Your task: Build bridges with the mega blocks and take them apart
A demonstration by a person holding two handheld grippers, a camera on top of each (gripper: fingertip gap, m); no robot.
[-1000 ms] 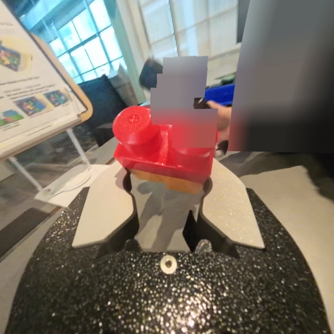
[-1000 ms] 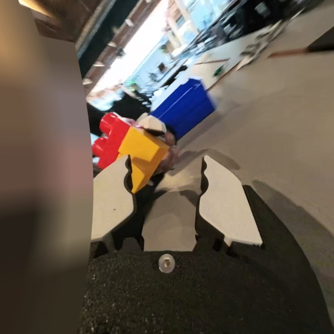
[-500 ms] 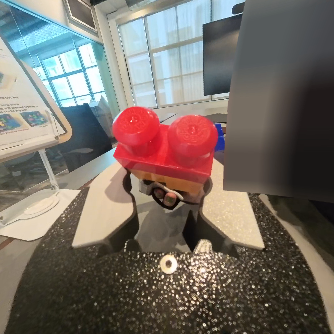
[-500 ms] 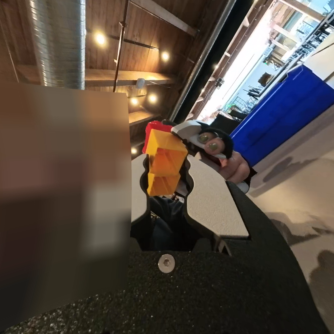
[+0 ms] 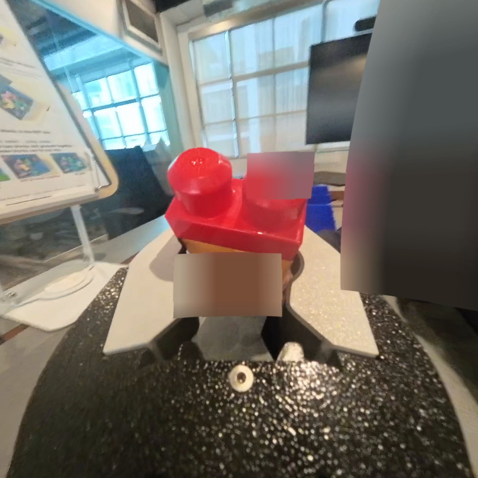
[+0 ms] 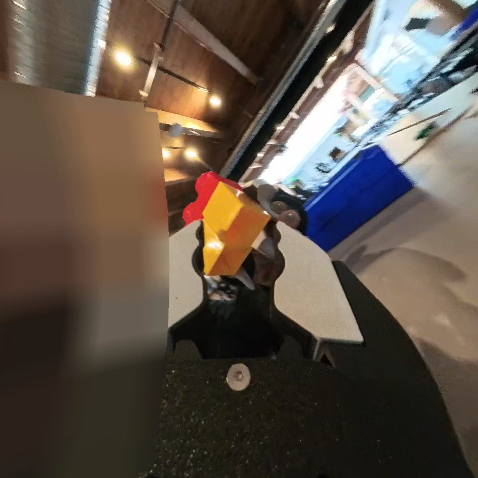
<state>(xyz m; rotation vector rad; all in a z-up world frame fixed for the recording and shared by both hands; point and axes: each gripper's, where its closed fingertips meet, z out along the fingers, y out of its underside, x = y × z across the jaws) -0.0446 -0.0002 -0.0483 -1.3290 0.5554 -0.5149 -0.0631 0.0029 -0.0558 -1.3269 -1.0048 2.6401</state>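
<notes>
Separation should go cleanest if left gripper (image 5: 238, 261), clamped on red block (image 5: 232, 222), holds firm while right gripper (image 6: 236, 248), closing around yellow block (image 6: 232, 230), twists gently.

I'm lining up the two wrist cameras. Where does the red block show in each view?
Left wrist view: the red block fills the centre, studs up, on the yellow block, at the left gripper tips.
Right wrist view: upper centre, small, behind the yellow block, beyond the right gripper.
Shared landmark: the blue bin.
</notes>
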